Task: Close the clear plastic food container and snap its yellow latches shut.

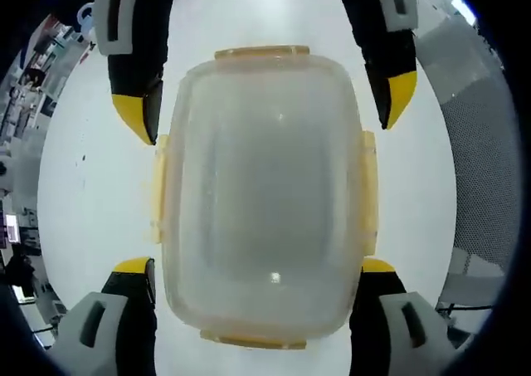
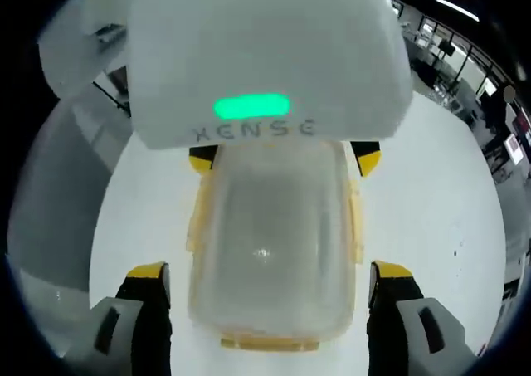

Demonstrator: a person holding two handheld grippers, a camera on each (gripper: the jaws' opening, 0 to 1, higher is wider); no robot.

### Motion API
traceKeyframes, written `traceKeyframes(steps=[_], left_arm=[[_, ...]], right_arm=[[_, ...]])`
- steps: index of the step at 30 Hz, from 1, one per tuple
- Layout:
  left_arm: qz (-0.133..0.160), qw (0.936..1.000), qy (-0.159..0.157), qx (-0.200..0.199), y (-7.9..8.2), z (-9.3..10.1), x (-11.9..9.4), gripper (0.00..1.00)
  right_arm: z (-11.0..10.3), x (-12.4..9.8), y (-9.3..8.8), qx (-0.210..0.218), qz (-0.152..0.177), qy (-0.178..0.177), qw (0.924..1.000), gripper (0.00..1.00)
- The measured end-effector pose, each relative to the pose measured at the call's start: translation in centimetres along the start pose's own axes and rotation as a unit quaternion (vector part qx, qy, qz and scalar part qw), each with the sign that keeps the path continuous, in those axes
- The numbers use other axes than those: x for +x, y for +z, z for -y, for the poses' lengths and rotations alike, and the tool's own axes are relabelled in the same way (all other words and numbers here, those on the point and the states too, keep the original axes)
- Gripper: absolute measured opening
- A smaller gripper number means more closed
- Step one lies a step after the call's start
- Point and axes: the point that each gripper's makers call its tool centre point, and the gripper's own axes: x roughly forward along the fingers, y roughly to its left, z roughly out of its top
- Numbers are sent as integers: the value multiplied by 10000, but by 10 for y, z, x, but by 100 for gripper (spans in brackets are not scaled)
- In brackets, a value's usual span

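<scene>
The clear plastic food container (image 1: pixel 264 197) sits mid-frame on the white table (image 1: pixel 83 193) with its lid on; the yellow latches (image 1: pixel 367 193) look flipped out, so I think snapping is left; the left gripper (image 1: pixel 257 276) and right gripper (image 2: pixel 270 280) are spread wide, holding nothing.

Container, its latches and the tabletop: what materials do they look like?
Container: clear, slightly frosted plastic; the table shows through it.
Latches: translucent yellow plastic, probably the same moulding type.
Tabletop: smooth white, faintly glossy, likely laminate; cannot confirm.
</scene>
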Motion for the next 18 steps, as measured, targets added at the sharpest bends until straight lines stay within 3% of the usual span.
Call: traceKeyframes(steps=[2,7,18], left_arm=[[77,9999,-81,-54,3,2,-2,99],[-79,9999,-51,104,-5,6,-2,99],[83,9999,16,-80,-19,4,-11,99]], right_arm=[[2,1,-4,-105,-132,-52,9998,100],[-4,1,-13,-84,-340,-22,9994,100],[-3,-11,-24,137,-245,-231,9993,100]])
